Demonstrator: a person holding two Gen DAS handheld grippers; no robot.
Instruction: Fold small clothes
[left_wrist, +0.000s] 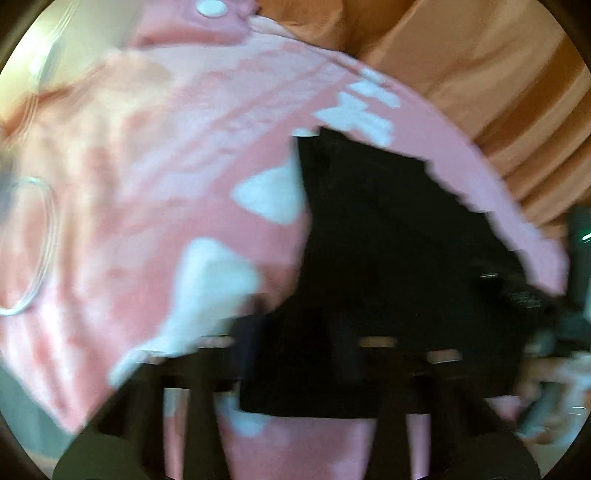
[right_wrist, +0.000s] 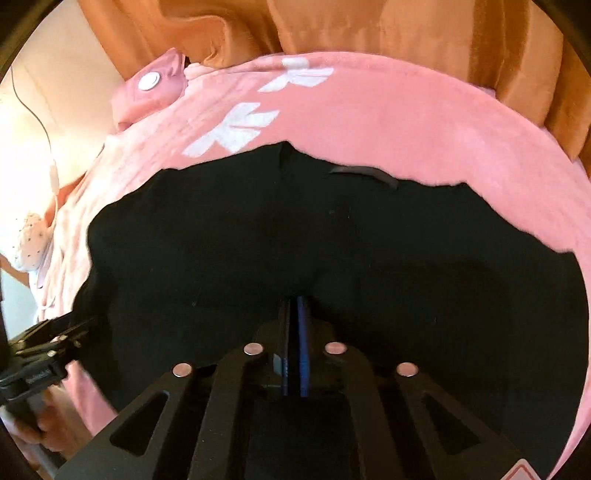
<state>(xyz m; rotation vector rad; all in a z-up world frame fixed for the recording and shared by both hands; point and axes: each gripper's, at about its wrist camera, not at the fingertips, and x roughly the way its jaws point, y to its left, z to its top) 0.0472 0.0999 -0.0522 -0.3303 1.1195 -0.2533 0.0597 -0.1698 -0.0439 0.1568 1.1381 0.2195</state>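
Observation:
A black garment (right_wrist: 295, 236) lies spread on a pink bedspread (right_wrist: 406, 110) with white flower prints. My right gripper (right_wrist: 294, 306) is shut, its blue pads pinching the near edge of the black garment. My left gripper (right_wrist: 79, 325) shows at the left of the right wrist view, closed on the garment's left edge. In the blurred left wrist view the black garment (left_wrist: 388, 258) hangs over my left gripper (left_wrist: 295, 354), whose fingertips are hidden under the cloth. The right gripper (left_wrist: 517, 295) appears dark at the garment's far right edge.
Orange curtains (right_wrist: 369, 29) hang behind the bed. A pink pillow with a white button (right_wrist: 149, 83) lies at the far left of the bed. A white cable (right_wrist: 37, 118) runs along the pale wall at left.

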